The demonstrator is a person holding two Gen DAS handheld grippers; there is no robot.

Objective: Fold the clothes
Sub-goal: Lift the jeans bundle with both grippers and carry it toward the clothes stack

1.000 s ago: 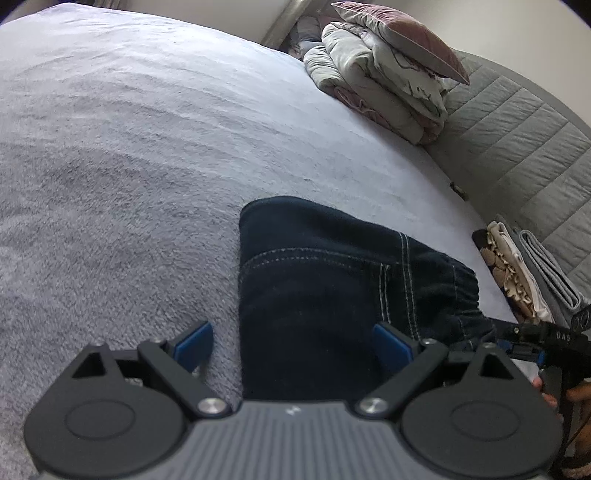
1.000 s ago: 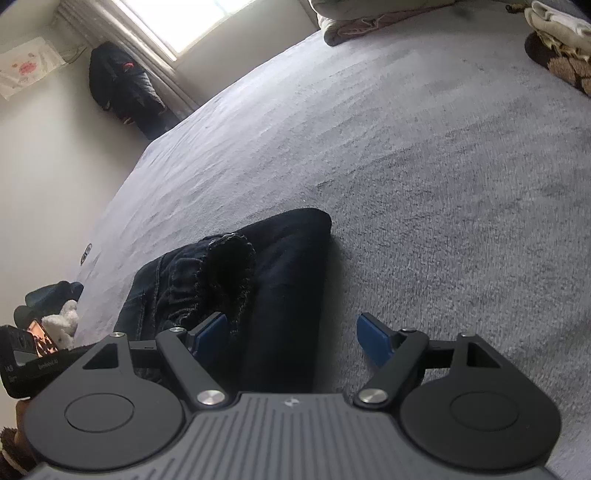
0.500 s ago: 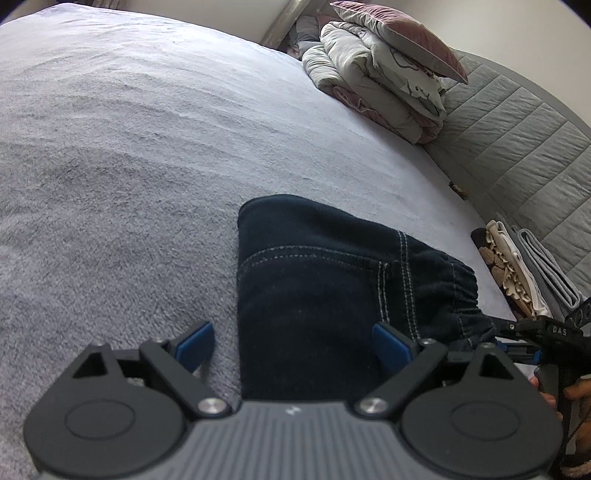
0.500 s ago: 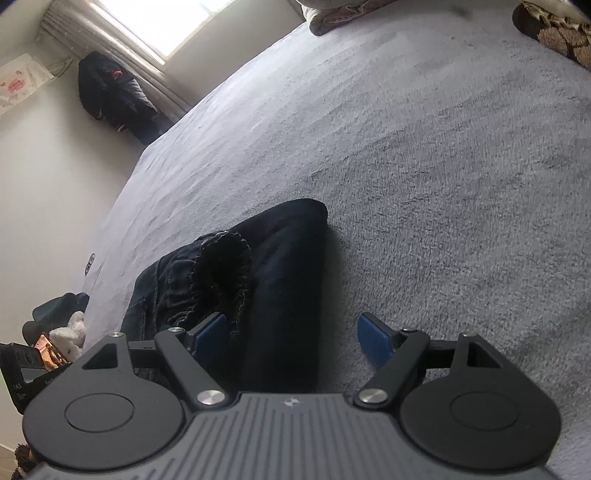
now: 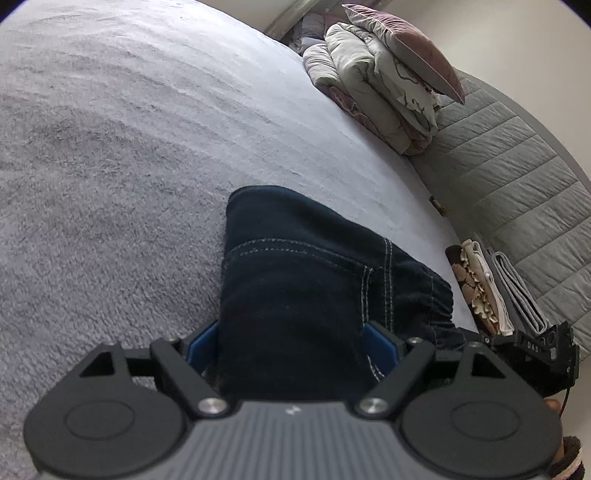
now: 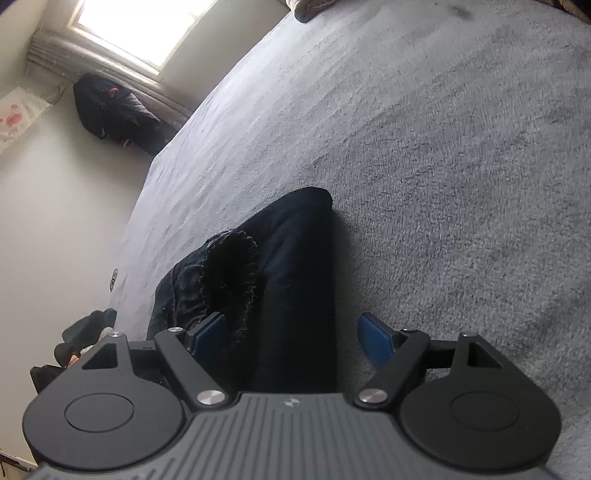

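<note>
- Folded dark navy denim trousers [image 5: 295, 295] lie on the grey fleece-covered bed [image 5: 110, 184].
- Left hand-held gripper [image 5: 291, 343]: jaws closing around the bundle's near end, not visibly pressing yet.
- Right hand-held gripper [image 6: 288, 332]: wide open, straddling the bundle's edge, holding nothing.
- Risk: pinching only the top layers would let the fold slip apart when lifted.

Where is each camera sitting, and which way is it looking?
Left wrist: sits on the left tongs, looking down along them over the folded dark jeans toward the pillow pile and headboard; these tongs are closing around the jeans, and the right tongs' black body shows at the right edge.
Right wrist: sits on the right tongs, looking over the jeans toward the window.
Both share the jeans and the grey bed cover.
</note>
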